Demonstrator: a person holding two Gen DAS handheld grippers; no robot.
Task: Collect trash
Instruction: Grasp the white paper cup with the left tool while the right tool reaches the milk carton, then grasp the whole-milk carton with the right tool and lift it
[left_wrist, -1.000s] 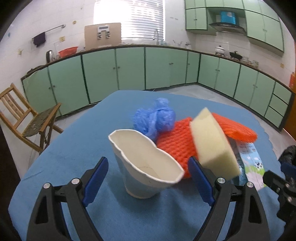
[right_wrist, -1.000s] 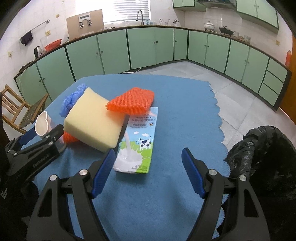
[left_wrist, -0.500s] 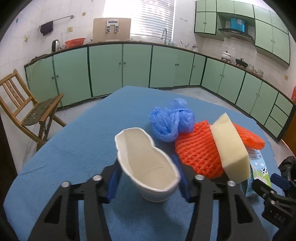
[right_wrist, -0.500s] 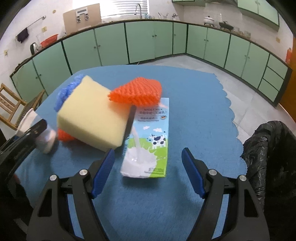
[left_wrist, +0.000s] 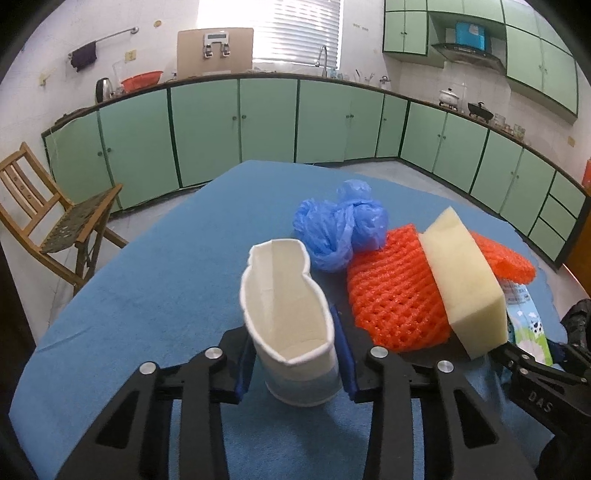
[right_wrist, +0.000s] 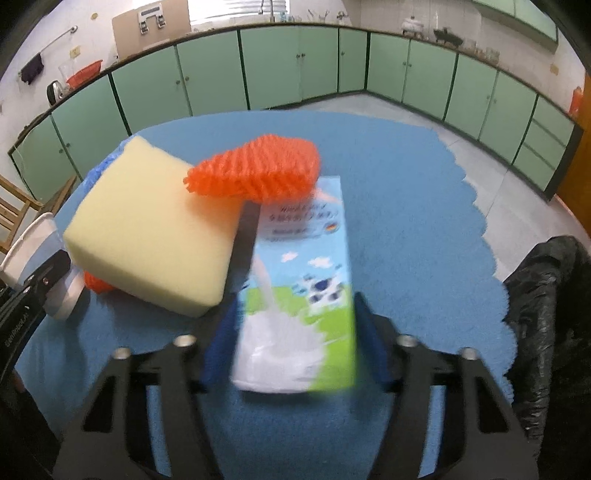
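My left gripper (left_wrist: 295, 360) is shut on a squashed white paper cup (left_wrist: 288, 325) that stands on the blue table cloth (left_wrist: 166, 280). Behind it lie a blue plastic bag (left_wrist: 340, 229), orange foam netting (left_wrist: 395, 295) and a yellow sponge (left_wrist: 465, 284). My right gripper (right_wrist: 295, 343) is shut on a flattened milk carton (right_wrist: 299, 306), lifted a little at its near end. The sponge (right_wrist: 151, 232) and the netting (right_wrist: 258, 170) lie to its left and behind it.
A black trash bag (right_wrist: 546, 306) hangs at the table's right edge. A wooden chair (left_wrist: 48, 221) stands left of the table. Green cabinets (left_wrist: 295, 125) line the walls behind.
Both grippers have moved forward and shut: the left on the paper cup, squeezing it narrower, the right on the milk carton, which has begun to lift.
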